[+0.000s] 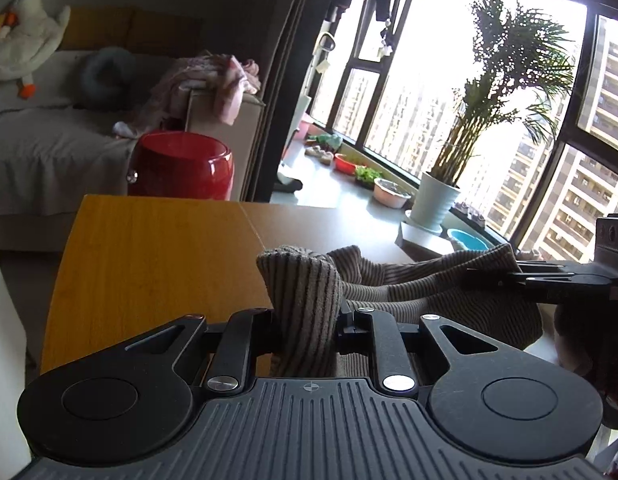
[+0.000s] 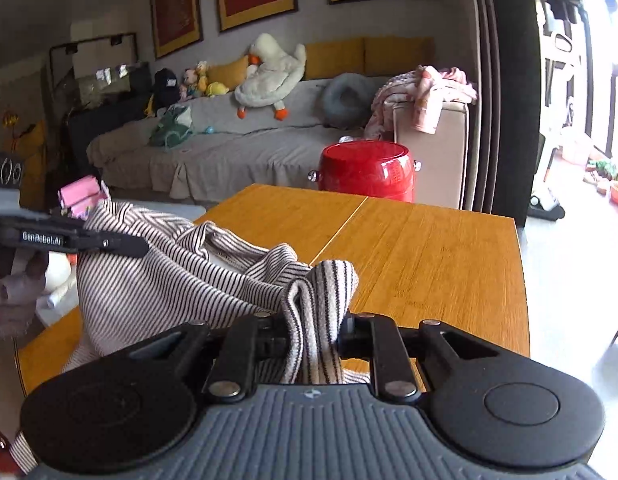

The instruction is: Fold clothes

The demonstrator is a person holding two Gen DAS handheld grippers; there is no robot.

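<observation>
A striped garment [image 1: 409, 284], pale with thin dark stripes, hangs between both grippers above a wooden table [image 1: 157, 264]. In the left wrist view my left gripper [image 1: 307, 322] is shut on a bunched fold of the garment, and the right gripper [image 1: 521, 276] comes in from the right edge, clamped on the cloth's far end. In the right wrist view my right gripper [image 2: 313, 328] is shut on a bunch of the striped garment [image 2: 181, 280]. There the left gripper [image 2: 89, 240] enters from the left, pinching the cloth's other end above the table [image 2: 429, 256].
A red round stool [image 2: 367, 174] stands past the table's far edge, with a grey sofa [image 2: 229, 152] behind it carrying plush toys and pink clothes [image 2: 425, 88]. A potted palm [image 1: 461, 160] and bowls sit on the window ledge. A hand [image 2: 13, 288] shows at left.
</observation>
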